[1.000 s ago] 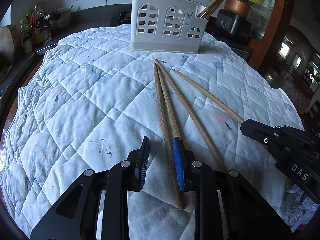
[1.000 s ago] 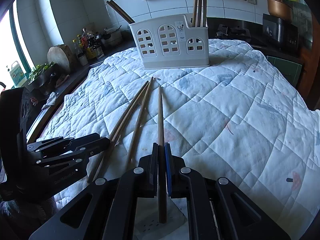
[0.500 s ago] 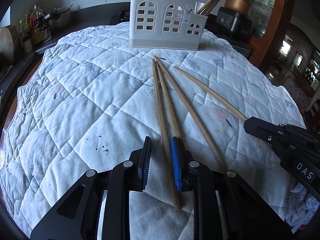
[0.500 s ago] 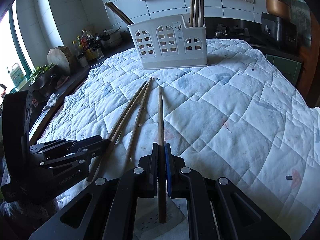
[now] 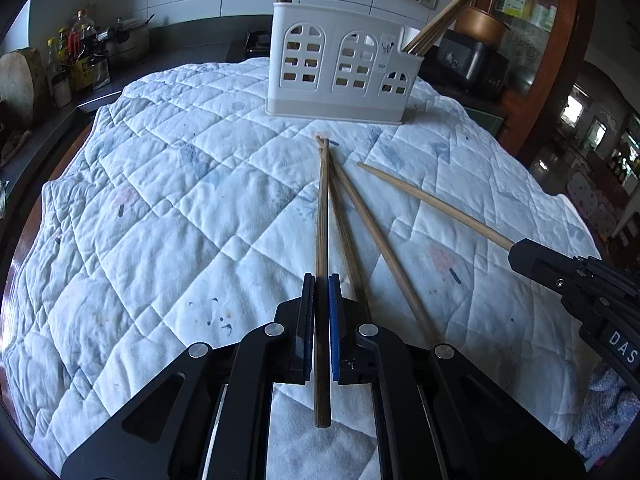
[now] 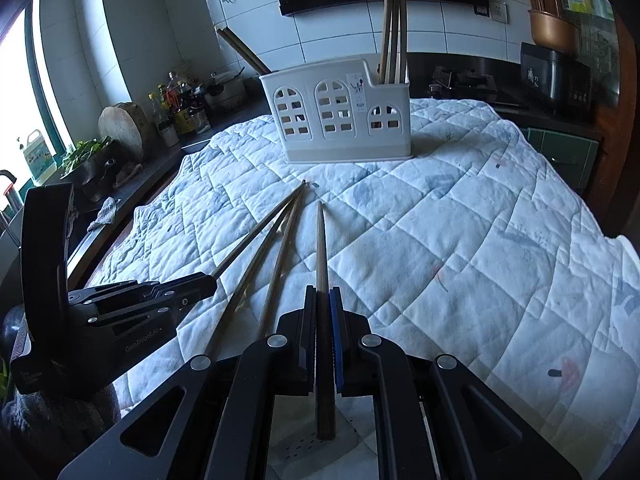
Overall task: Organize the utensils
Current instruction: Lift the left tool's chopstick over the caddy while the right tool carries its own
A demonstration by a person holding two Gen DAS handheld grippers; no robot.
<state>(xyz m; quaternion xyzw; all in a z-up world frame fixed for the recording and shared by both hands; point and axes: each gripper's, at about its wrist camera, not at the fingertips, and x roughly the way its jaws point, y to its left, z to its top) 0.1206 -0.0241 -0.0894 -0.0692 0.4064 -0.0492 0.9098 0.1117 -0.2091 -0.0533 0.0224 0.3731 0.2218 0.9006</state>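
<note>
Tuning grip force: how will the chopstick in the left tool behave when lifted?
The chopstick looks straight and thin, so probably stiff and light. The left tool grips near its thick end, so the long tip may droop or pivot. Smooth, so it might slip.

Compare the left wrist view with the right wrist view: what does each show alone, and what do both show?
Left wrist only: the left tongs closed on a chopstick, seen along their fingers.

Right wrist only: the window, a jug and greens beside it, and the right tongs' own close grip.

Both: the white holder with chopsticks standing in it, the quilt, and two loose chopsticks.
</note>
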